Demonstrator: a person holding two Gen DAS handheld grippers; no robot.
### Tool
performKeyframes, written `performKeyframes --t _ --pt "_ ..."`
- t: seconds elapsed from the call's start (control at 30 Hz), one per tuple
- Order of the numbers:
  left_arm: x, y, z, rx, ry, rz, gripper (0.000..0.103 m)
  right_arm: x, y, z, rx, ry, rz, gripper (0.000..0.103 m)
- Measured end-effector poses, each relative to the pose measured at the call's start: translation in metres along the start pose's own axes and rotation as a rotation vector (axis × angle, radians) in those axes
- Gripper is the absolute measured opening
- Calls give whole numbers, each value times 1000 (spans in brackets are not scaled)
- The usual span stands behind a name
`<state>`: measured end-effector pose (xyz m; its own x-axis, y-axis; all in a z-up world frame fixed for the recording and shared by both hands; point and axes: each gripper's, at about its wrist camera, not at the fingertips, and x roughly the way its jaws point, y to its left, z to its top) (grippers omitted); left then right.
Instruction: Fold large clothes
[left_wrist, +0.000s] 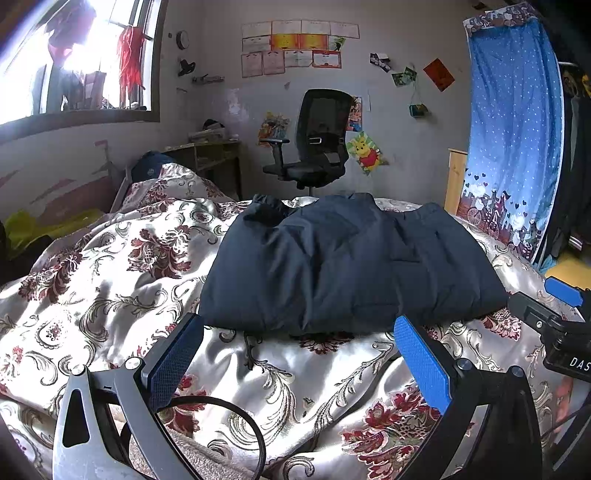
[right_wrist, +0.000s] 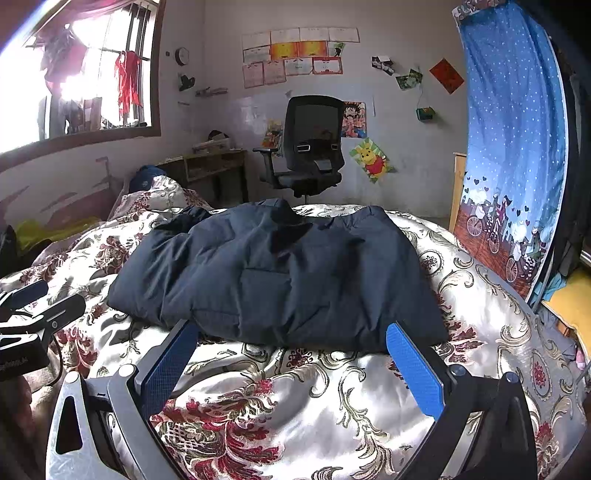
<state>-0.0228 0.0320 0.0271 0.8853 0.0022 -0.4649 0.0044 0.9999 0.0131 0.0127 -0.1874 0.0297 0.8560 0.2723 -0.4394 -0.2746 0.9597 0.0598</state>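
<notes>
A dark navy padded jacket (left_wrist: 347, 262) lies folded into a rough rectangle on the floral satin bedspread (left_wrist: 122, 258); it also shows in the right wrist view (right_wrist: 280, 273). My left gripper (left_wrist: 299, 328) is open and empty, its blue pads (left_wrist: 421, 362) just short of the jacket's near hem. My right gripper (right_wrist: 291, 332) is open and empty, also just short of the near hem. The right gripper shows at the right edge of the left wrist view (left_wrist: 554, 314), and the left gripper at the left edge of the right wrist view (right_wrist: 33, 306).
A black office chair (left_wrist: 314, 144) stands beyond the bed by the poster-covered wall. A wooden desk (left_wrist: 210, 155) is at the back left under the window. A blue curtain (left_wrist: 513, 140) hangs at right. A rumpled quilt mound (left_wrist: 170, 184) lies at the bed's far left.
</notes>
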Motion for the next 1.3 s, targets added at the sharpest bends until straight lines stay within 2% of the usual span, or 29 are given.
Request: performKeyframes --t 1.3 --pt "2 -2 -2 11 6 11 101 -1 -1 1 -5 -14 -10 103"
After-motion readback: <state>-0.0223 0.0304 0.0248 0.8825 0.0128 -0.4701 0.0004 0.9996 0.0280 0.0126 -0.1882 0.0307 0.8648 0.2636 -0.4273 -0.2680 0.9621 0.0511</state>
